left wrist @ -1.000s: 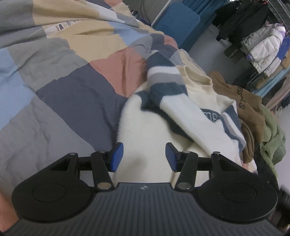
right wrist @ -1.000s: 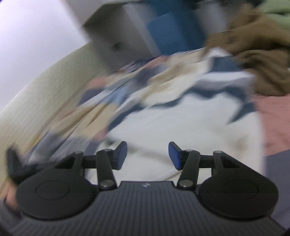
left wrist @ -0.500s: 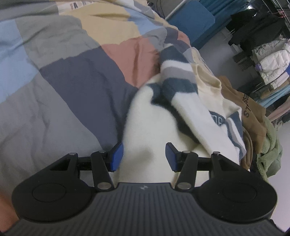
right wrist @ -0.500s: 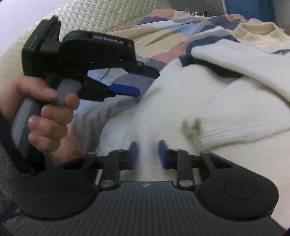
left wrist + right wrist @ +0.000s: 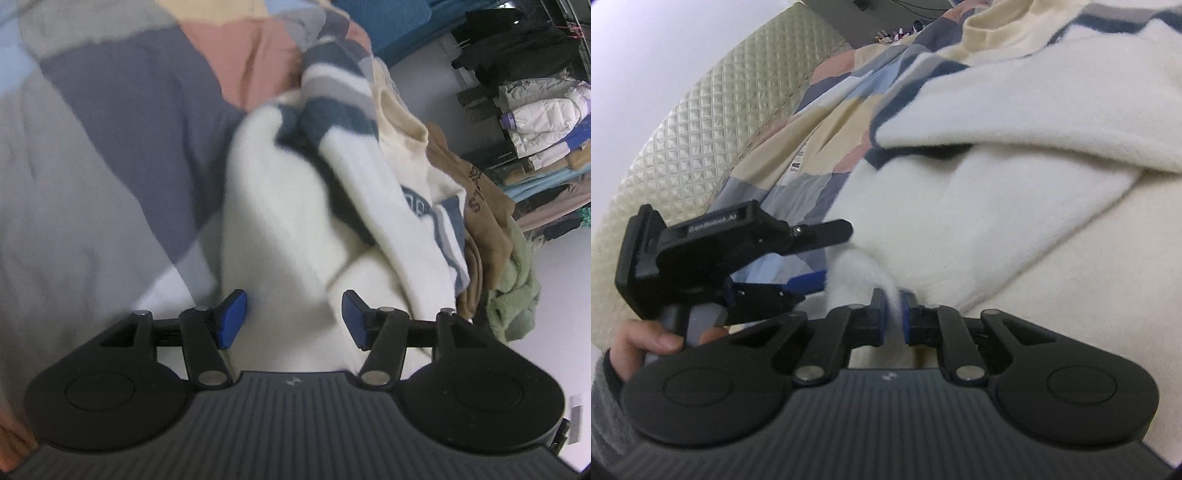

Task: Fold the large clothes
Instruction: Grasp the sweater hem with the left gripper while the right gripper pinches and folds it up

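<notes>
A cream-white fuzzy sweater (image 5: 280, 221) with navy and grey stripes lies rumpled on the patchwork bedspread (image 5: 110, 147), one sleeve folded across its body. My left gripper (image 5: 293, 314) hangs just over the sweater's near edge. Its jaws are opening, with the white fabric below and between them and no pad pressing on it. In the right wrist view the sweater (image 5: 997, 206) fills the frame. My right gripper (image 5: 894, 314) is shut on a pinched fold of its hem. The left gripper (image 5: 836, 254) shows there at the left, held by a hand (image 5: 646, 343).
A brown garment (image 5: 480, 206) and a green fleece (image 5: 517, 295) are heaped at the bed's right edge. Beyond them is bare floor and a rack of hanging coats (image 5: 535, 110). A quilted cream headboard (image 5: 701, 129) borders the bedspread on the left.
My right gripper swung down to the sweater's hem and closed on a fold of it. My left gripper sank toward the sweater's edge and its jaws spread wider.
</notes>
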Motion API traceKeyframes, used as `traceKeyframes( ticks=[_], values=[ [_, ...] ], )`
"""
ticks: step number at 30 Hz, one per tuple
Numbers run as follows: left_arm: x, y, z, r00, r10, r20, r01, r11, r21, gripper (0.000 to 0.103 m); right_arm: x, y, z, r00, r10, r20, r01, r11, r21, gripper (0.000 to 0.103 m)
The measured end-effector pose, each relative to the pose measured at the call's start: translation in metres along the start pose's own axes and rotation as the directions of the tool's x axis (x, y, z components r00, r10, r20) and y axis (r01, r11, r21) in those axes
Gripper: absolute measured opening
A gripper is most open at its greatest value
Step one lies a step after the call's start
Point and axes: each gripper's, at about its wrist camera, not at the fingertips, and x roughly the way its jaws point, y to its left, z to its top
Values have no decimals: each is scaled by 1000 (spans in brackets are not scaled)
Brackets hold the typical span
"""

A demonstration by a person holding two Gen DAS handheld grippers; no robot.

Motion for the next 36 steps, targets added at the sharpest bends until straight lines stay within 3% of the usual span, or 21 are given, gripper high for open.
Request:
traceKeyframes(
  ticks=[11,19,20,22,27,31,36],
  values=[
    [2,8,-29,999,-2,-50,-3,995,-95,74,-6,-6,1,1000,5,17,-6,998,56,11],
    [12,7,-55,991,-50,-123,24,979,-204,72,-32,-9,14,993,15,119,-23,998,61,3],
    [14,5,-57,991,-48,-123,23,979,-202,69,-34,-10,16,992,9,124,-17,998,57,3],
    [12,-2,-58,994,-22,-112,2,984,-180,51,-39,-14,19,991,6,131,-14,998,57,3],
    [-19,-24,-49,998,8,-70,-16,994,-106,19,-46,-20,19,992,-28,124,24,999,32,3],
    [-56,-50,-40,998,65,-18,-64,997,50,14,-52,-12,19,989,-63,133,69,997,-40,5],
    [-75,-47,-40,990,141,-10,-139,984,113,13,-66,-8,17,985,-78,152,89,994,-63,6]
  ],
)
